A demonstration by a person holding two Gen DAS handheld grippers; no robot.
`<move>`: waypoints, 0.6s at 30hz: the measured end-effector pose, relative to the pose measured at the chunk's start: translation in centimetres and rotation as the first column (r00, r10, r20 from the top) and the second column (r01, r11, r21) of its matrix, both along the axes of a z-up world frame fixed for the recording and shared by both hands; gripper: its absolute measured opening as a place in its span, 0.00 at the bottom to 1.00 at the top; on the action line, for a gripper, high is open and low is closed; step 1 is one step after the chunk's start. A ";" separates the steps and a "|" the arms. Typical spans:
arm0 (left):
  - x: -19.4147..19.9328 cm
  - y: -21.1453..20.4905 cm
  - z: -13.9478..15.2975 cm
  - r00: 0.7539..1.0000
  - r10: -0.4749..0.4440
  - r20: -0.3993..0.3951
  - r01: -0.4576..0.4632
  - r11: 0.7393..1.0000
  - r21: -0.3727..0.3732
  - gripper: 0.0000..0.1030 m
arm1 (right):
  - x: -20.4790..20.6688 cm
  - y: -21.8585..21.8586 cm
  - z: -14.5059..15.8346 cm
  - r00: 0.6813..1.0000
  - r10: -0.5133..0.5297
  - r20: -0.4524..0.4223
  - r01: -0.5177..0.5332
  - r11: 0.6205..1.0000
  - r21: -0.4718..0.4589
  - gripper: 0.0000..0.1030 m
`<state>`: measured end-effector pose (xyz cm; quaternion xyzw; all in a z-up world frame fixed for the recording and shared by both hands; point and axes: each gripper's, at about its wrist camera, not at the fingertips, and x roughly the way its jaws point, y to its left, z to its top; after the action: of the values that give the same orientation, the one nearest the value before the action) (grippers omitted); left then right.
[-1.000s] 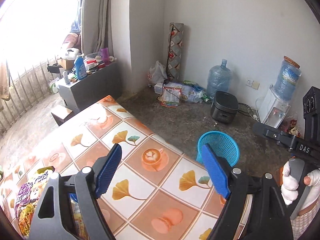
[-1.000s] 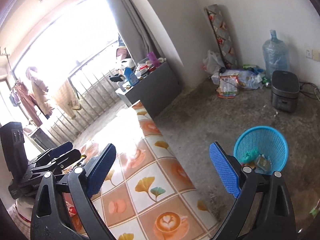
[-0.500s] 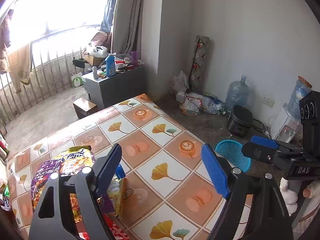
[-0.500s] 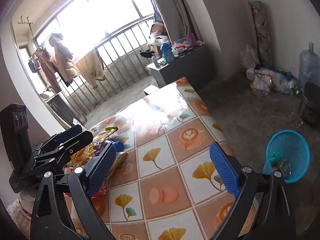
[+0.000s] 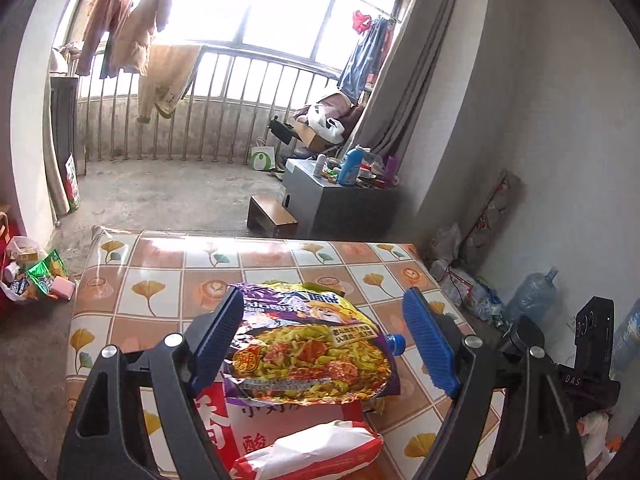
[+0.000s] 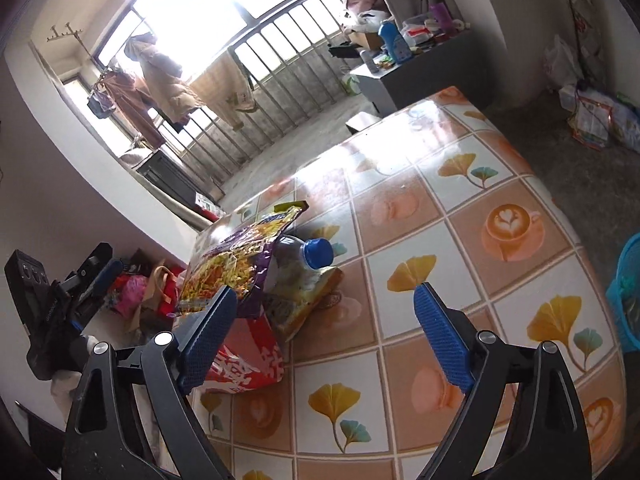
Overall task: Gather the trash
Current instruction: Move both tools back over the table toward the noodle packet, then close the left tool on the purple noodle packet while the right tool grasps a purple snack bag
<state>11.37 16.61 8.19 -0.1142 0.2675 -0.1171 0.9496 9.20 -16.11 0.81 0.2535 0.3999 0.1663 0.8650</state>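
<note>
A pile of trash lies on the tiled table point(image 5: 168, 288). A purple and yellow noodle packet point(image 5: 308, 348) lies on top, over a red and white packet point(image 5: 312, 452) and a plastic bottle with a blue cap point(image 5: 396, 343). My left gripper point(image 5: 328, 344) is open and hovers above the noodle packet, which sits between its fingers. In the right wrist view the noodle packet point(image 6: 236, 260), the bottle cap point(image 6: 318, 253) and the red packet point(image 6: 248, 364) lie to the left. My right gripper point(image 6: 320, 344) is open and empty over the table point(image 6: 460, 208). The blue trash basket point(image 6: 626, 292) shows at the right edge.
A grey cabinet point(image 5: 340, 204) with bottles stands beyond the table, with a small brown box point(image 5: 272, 216) beside it. Bags of litter point(image 5: 36, 276) lie on the floor at left. A water jug point(image 5: 532, 300) and bags line the right wall.
Both grippers have swung left from the basket side towards the pile. The noodle packet now lies between the left gripper's fingers. Both jaws stay open.
</note>
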 end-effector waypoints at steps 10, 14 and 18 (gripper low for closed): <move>1.8 7.5 -4.5 0.987 0.087 -0.137 -0.106 0.984 -0.143 0.50 | 4.8 4.6 0.9 0.994 0.096 -0.048 -0.094 0.994 0.050 0.72; 3.6 8.9 -6.1 0.974 0.046 -0.222 -0.097 0.970 -0.224 0.47 | 8.0 5.5 1.0 0.991 0.108 -0.081 -0.103 0.992 0.067 0.67; 5.4 8.7 -7.5 0.953 -0.031 -0.301 -0.060 0.955 -0.290 0.47 | 11.0 7.0 0.4 0.983 0.137 -0.121 -0.132 0.990 0.050 0.67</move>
<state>16.76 25.29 0.64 -0.2733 0.3880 -0.1300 0.8705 20.21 -9.13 1.18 0.2535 0.4655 0.2167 0.8198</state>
